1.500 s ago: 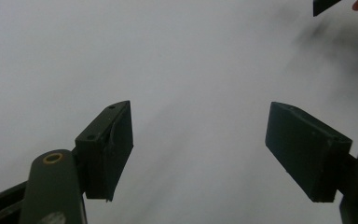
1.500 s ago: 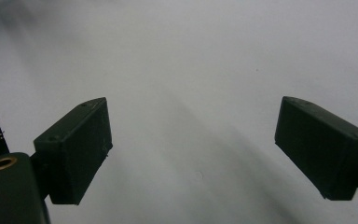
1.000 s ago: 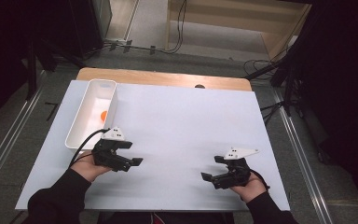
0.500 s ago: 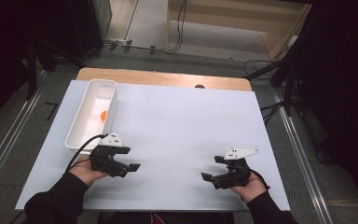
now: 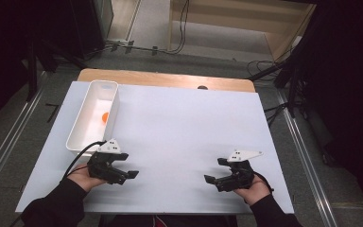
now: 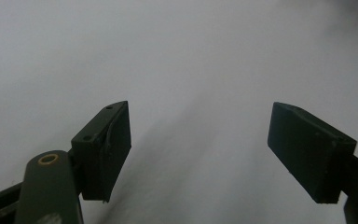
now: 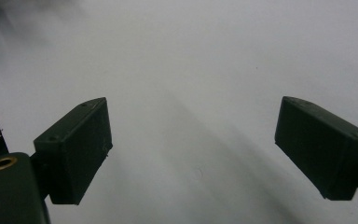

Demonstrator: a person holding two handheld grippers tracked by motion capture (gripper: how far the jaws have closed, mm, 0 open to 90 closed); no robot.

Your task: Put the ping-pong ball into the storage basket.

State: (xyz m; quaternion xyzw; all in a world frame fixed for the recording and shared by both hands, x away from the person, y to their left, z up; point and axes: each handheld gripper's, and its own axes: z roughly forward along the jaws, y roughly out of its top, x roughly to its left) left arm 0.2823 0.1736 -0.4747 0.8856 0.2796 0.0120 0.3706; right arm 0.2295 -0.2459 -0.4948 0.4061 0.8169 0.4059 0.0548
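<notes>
Both tongs, left and right, gape empty at the worktop's near edge; the tray with an orange ball lies nearest the left.

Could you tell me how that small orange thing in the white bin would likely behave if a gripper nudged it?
The orange object looks small and rounded, so it would probably roll. The white bin has raised walls that should stop it. It seems light, though it is too small here to judge its material or fragility.

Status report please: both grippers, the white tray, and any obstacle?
Left gripper open, right gripper open, both low over the white tabletop. Small orange ball inside long white plastic tray. No obstacle between.
</notes>
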